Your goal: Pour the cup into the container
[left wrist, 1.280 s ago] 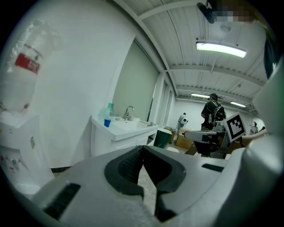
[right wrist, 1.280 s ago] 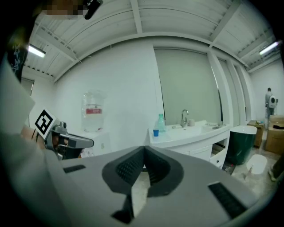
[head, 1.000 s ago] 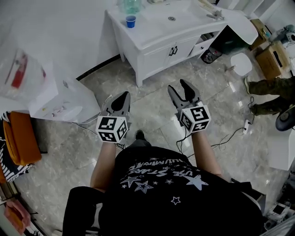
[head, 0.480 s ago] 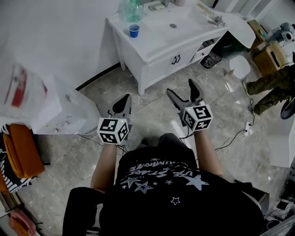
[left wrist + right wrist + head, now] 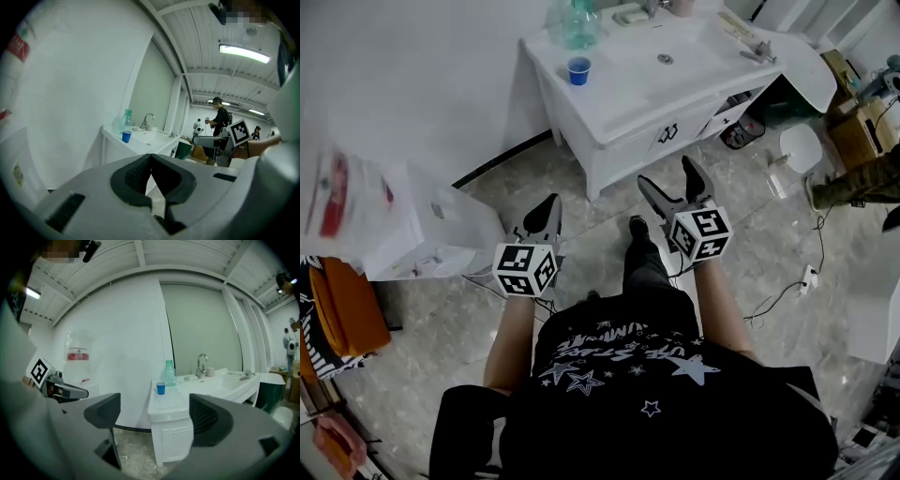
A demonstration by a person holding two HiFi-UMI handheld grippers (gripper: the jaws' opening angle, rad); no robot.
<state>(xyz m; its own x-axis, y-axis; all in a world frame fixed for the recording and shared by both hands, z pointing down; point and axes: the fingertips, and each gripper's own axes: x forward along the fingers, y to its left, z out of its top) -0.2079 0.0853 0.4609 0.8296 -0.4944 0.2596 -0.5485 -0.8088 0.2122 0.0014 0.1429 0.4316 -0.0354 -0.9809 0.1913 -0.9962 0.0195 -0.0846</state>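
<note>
A small blue cup [image 5: 578, 70] stands on the left end of a white vanity counter [image 5: 623, 89], a stride ahead of me. Behind it is a green-tinted clear bottle [image 5: 578, 21]; the sink basin [image 5: 666, 58] lies to its right. My left gripper [image 5: 547, 208] is over the floor, jaws shut and empty. My right gripper [image 5: 667, 174] hangs open with nothing between its fingers, pointing at the vanity. The cup [image 5: 161, 388] and bottle [image 5: 169, 372] show between the right jaws, far off. In the left gripper view the cup [image 5: 126, 136] sits above my shut gripper [image 5: 151, 159].
A tap [image 5: 201, 363] and a mug [image 5: 210, 371] stand behind the basin. White plastic bags [image 5: 422, 230] and an orange seat [image 5: 352, 300] are at the left. Cables [image 5: 787, 281], a white stool [image 5: 802, 150], cardboard boxes [image 5: 862, 131] and another person's leg [image 5: 862, 183] are at the right.
The person has stepped toward the vanity, which now looms larger and nearer. The right gripper's jaws have spread wider. The left gripper stays shut.
</note>
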